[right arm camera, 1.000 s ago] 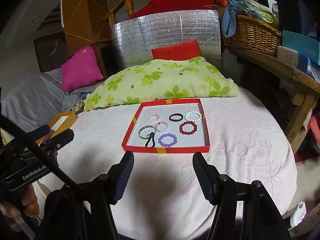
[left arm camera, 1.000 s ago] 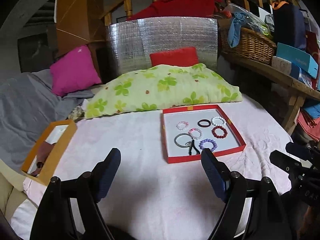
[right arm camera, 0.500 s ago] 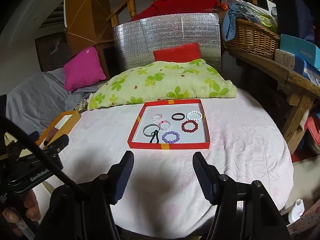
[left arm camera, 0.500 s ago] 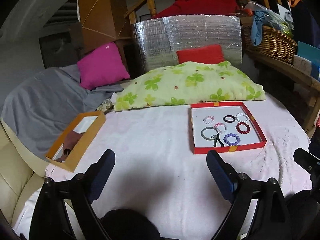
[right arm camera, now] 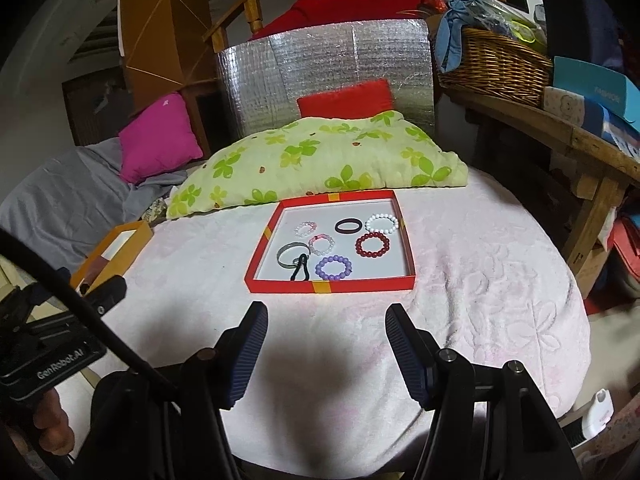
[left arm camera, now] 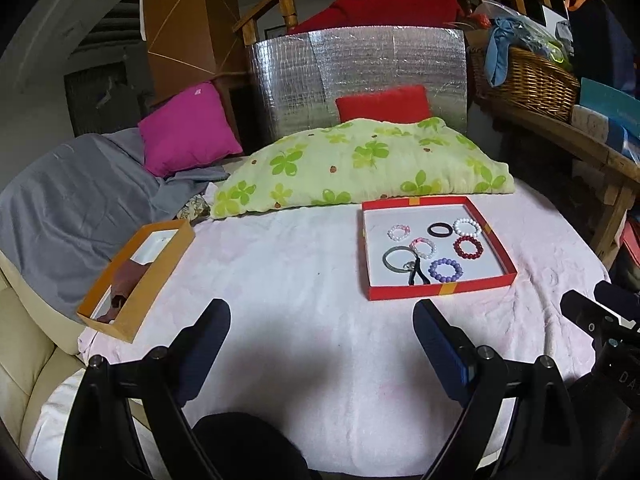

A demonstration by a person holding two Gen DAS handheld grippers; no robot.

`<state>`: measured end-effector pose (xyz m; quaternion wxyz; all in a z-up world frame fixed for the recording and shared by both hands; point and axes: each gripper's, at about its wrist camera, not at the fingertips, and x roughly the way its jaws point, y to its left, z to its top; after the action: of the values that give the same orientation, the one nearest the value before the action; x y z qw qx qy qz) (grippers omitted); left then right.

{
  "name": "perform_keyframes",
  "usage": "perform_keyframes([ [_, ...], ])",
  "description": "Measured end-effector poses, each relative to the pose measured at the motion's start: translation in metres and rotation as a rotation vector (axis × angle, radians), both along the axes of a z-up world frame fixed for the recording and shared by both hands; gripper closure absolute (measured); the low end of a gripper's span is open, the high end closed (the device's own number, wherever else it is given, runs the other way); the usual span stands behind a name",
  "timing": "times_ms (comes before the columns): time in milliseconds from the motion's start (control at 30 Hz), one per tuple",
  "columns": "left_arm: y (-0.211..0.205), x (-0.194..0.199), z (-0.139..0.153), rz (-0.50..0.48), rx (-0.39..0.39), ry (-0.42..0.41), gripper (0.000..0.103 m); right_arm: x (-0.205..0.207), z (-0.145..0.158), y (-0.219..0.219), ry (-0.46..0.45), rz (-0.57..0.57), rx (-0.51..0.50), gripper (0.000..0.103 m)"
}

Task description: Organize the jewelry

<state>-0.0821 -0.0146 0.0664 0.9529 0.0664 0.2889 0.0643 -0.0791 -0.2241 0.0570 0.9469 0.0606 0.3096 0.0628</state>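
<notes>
Round table under a pale pink cloth. Red tray sits past centre, toward twelve o'clock from the right gripper; its jaws stand apart, nothing between them. Inside the tray: white bead bracelet at the far right, dark red bead bracelet just nearer, purple bead bracelet at the near edge. Left gripper is spread wide and empty, the tray at its one o'clock. Orange box lies at its ten o'clock, on the table's edge.

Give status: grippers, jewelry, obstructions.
Left gripper and right gripper open, empty, short of the red tray. Seven bracelets and a black hair tie inside. Nothing in the way.
</notes>
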Motion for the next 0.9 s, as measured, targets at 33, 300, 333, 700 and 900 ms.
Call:
perform_keyframes([
  [33,0.0,0.0,0.0,0.003,0.003,-0.002,0.01,0.001,-0.001,-0.001,0.002,0.0,0.001,0.038],
  [300,-0.004,0.0,-0.003,-0.022,0.014,0.007,0.01,0.004,-0.004,0.002,0.007,0.005,-0.003,0.037],
  [333,-0.004,0.0,-0.003,-0.024,0.011,0.009,0.01,0.004,-0.004,0.003,0.006,0.005,-0.005,0.037],
  [700,0.006,0.005,-0.006,-0.016,-0.026,0.028,0.01,0.007,-0.001,0.005,-0.002,-0.005,-0.014,0.037],
  [900,0.008,0.004,-0.006,-0.015,-0.028,0.027,0.01,0.007,0.002,0.008,-0.009,-0.004,-0.019,0.037],
])
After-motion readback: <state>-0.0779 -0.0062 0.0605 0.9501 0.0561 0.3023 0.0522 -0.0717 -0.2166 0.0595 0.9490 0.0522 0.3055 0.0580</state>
